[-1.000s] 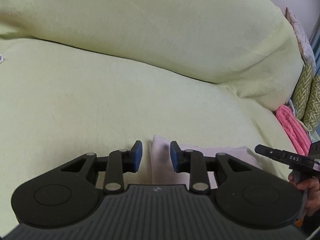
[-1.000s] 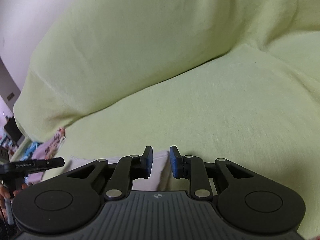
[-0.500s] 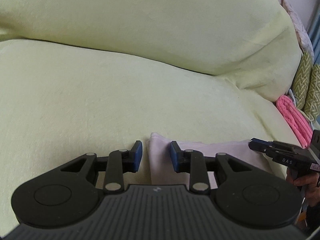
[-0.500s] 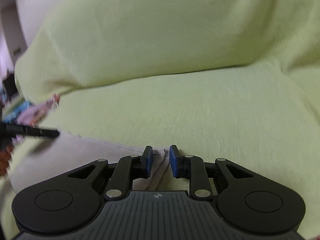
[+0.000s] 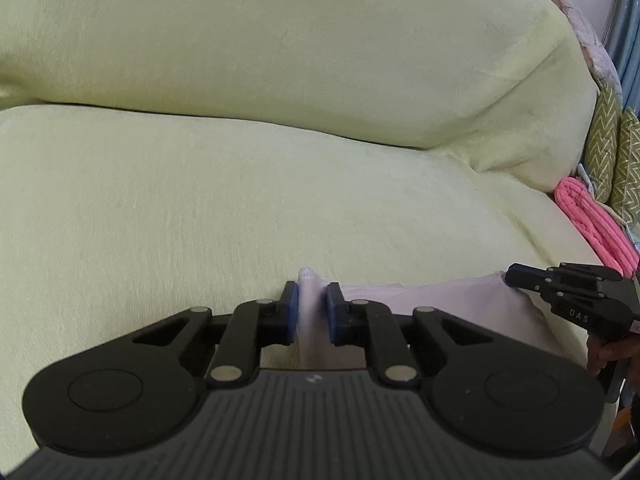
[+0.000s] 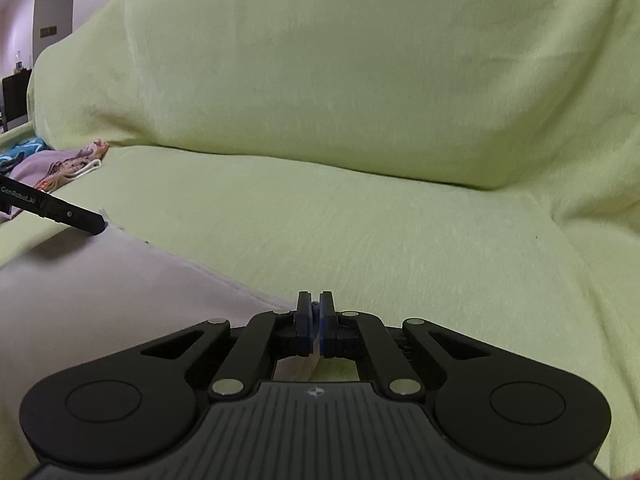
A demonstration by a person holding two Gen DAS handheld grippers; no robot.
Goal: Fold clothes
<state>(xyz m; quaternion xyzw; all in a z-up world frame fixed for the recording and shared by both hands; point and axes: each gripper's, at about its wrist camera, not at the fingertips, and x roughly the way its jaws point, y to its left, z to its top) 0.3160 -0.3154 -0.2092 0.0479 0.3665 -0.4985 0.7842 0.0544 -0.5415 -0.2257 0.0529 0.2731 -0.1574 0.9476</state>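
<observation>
A pale pink garment (image 5: 440,300) lies spread on the yellow-green sofa seat (image 5: 200,220). My left gripper (image 5: 311,312) has one corner of it between its blue pads, with the jaws closed onto the fabric. My right gripper (image 6: 315,320) is shut on the opposite corner of the same garment (image 6: 100,292). Each gripper shows in the other's view: the right one (image 5: 568,296) at the garment's right corner, the left one (image 6: 60,210) at its far left corner. The garment edge runs stretched between them.
The sofa backrest cushion (image 6: 340,80) rises behind the seat. A folded bright pink cloth (image 5: 592,224) and green patterned cushions (image 5: 616,152) sit at the sofa's right end. A pile of patterned clothes (image 6: 60,164) lies at the left end.
Both grippers have closed onto the garment's corners; the right jaws went from a gap to fully shut. The garment edge now lies stretched out between them, and the two grippers stand farther apart.
</observation>
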